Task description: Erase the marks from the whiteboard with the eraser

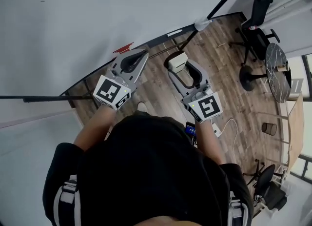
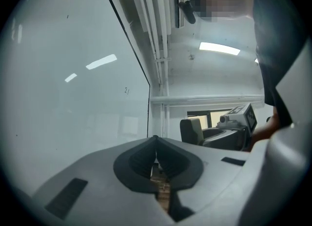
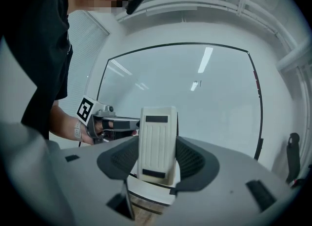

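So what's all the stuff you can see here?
whiteboard: one, white with a dark rim, in front of the person
mark: one that I can make out, dark and tiny, high on the whiteboard
eraser: one, cream, in the right gripper
floor: brown wood
chairs: two, black, on the floor at the right
table: one, round, grey, by the far chair
left gripper: grey, shut, holding nothing, near the whiteboard
right gripper: grey, shut on the eraser
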A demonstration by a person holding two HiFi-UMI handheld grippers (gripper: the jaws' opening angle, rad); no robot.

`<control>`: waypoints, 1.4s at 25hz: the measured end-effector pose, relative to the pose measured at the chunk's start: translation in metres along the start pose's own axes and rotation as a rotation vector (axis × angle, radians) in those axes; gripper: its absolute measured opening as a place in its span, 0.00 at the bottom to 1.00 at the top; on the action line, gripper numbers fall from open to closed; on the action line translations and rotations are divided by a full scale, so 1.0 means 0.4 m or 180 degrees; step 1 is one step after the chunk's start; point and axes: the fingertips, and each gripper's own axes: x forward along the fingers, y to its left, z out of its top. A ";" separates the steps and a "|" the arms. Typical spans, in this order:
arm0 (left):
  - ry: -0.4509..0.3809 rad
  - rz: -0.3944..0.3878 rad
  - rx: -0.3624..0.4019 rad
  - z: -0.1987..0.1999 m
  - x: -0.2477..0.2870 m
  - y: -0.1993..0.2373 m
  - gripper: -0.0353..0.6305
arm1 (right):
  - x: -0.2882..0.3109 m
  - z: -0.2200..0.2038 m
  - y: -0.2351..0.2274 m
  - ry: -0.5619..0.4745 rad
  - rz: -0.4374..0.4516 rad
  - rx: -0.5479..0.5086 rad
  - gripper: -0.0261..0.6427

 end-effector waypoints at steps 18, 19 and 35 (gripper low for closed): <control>0.0057 0.1073 0.0138 0.001 0.165 0.144 0.06 | 0.182 0.017 -0.264 -0.0273 0.0735 -0.0473 0.39; 0.0061 0.1167 0.0145 0.007 0.184 0.147 0.06 | 0.186 0.032 -0.286 -0.0310 0.0828 -0.0583 0.39; 0.0039 0.2320 0.0379 0.174 0.327 0.233 0.06 | 0.328 0.370 -0.516 -0.0348 0.0784 -0.3013 0.39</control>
